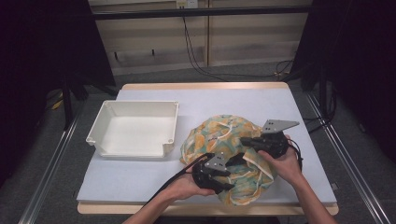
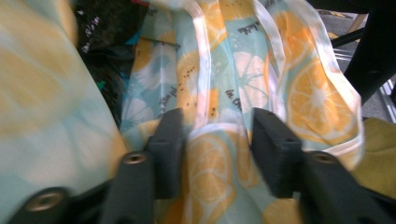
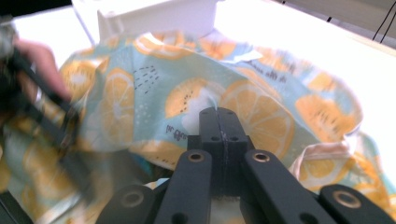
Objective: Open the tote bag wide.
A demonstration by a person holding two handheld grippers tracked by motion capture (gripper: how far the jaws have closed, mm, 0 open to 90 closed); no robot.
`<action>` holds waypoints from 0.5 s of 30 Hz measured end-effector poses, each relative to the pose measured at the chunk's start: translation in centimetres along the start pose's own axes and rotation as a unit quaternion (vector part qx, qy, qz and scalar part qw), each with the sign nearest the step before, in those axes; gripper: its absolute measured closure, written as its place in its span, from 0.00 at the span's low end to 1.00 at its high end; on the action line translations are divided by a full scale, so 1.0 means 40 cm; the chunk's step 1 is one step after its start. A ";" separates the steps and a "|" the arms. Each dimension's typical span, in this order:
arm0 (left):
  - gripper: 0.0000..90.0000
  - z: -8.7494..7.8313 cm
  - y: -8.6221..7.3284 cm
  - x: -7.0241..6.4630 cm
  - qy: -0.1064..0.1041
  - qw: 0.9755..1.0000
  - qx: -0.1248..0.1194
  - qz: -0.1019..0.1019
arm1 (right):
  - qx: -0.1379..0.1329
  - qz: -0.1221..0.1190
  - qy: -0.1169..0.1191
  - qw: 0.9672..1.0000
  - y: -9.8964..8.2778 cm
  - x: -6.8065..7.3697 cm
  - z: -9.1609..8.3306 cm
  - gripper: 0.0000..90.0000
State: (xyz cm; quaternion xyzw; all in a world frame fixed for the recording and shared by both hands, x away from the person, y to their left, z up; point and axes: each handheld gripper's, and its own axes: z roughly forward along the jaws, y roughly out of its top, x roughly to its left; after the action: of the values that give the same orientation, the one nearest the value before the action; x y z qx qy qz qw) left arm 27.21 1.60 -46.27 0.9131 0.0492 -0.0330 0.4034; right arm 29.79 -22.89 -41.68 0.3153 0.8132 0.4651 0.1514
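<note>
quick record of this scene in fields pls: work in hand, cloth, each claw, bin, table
work in hand: handling a bunched printed cloth with both claws
cloth: pale blue with orange-slice print and white trim, crumpled on the table's right half
left claw: jaws apart, a fold of cloth between them
right claw: jaws together, a bit of cloth seems pinched at the tips
bin: white, empty, left of the cloth, apart from it
table: pale surface, wooden edge

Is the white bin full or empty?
Empty: the white bin shows a bare floor; the orange-print cloth lies bunched beside it.
</note>
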 end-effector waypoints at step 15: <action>1.00 -0.010 0.003 -0.028 -0.053 0.999 -0.004 0.008 | -0.018 0.058 -0.021 0.998 0.069 -0.161 0.072 1.00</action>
State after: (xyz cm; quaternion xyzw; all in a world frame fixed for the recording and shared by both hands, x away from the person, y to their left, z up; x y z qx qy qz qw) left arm 26.11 1.75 -45.80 0.9089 0.0209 -0.0780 0.4092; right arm 37.23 -24.17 -41.13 0.3689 0.7814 0.4815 0.1465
